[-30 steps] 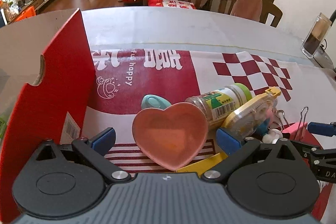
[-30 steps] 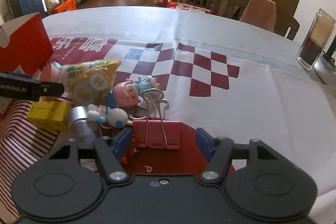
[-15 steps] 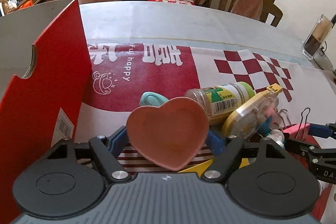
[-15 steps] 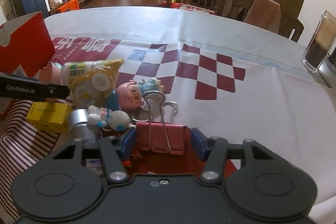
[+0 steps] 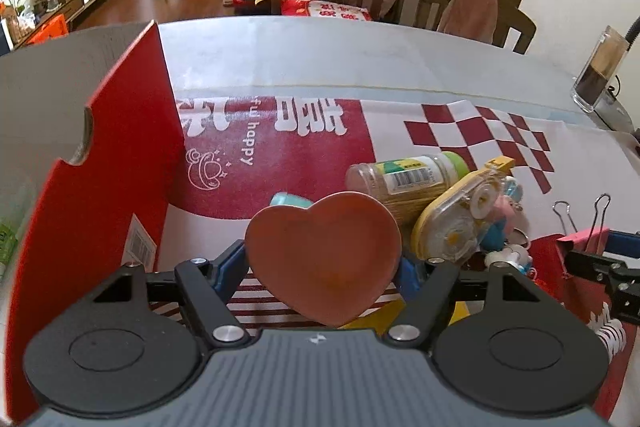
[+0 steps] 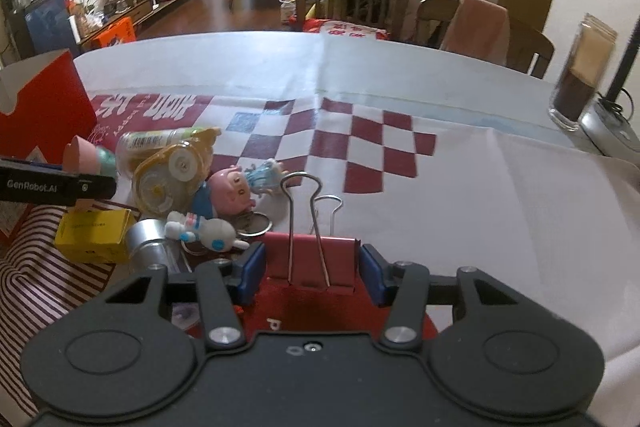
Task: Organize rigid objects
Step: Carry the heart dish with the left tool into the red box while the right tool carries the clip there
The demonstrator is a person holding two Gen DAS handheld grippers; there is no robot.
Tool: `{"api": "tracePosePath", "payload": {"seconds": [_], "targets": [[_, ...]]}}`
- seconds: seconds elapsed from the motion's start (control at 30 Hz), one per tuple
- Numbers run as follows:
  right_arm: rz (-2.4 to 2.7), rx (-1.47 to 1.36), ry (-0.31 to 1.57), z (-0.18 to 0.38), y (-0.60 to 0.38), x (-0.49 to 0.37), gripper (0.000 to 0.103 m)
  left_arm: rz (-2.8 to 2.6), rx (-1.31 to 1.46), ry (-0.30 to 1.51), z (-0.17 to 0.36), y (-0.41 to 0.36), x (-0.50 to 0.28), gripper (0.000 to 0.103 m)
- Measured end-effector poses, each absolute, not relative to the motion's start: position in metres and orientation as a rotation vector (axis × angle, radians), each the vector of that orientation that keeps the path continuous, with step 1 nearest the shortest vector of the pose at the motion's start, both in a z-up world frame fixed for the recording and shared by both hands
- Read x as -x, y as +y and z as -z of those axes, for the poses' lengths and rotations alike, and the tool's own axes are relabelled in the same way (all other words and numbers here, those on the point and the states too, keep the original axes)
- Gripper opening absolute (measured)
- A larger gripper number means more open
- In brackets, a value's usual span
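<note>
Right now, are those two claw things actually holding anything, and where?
Yes. The left gripper is closing on the pink heart dish at its side edges. The right gripper grips the pink binder clip by its body's two ends.

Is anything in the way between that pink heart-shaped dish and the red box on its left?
Nothing visible. The heart dish sits between the left claw's closing fingers, and only bare printed cloth lies between it and the red box.
</note>
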State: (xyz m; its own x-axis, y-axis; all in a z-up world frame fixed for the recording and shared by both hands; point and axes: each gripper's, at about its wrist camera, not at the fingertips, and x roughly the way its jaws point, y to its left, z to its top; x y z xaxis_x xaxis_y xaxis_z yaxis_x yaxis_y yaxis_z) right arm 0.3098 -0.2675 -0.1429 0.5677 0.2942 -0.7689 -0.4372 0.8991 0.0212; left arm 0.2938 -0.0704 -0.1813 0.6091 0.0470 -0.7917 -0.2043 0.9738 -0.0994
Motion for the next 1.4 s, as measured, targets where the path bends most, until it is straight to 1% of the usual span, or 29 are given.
{"api": "tracePosePath", "payload": {"seconds": [0.33,0.77,1.07,1.4], "targets": [[-0.459,0.113,0.846,0.107,-0.276,-0.286,0.051,-0.126,0.182,0.908,0.153,-0.074,-0.273,0.074],[-0.575,0.085,0.812,0.048,-0.241,-0.244,0.051,-0.071,0.175,0.909,0.096,-0.067,-0.231,0.074],[-0.649,0.13,0.794,0.021,-0.183,-0.221,0.051,-0.072,0.19,0.896,0.066,-0.027,-0.207,0.074],[-0.712,0.156,0.767,0.007,-0.109,-0.204,0.051,-0.107,0.184,0.869,0.045,0.044,-0.183,0.074]]}}
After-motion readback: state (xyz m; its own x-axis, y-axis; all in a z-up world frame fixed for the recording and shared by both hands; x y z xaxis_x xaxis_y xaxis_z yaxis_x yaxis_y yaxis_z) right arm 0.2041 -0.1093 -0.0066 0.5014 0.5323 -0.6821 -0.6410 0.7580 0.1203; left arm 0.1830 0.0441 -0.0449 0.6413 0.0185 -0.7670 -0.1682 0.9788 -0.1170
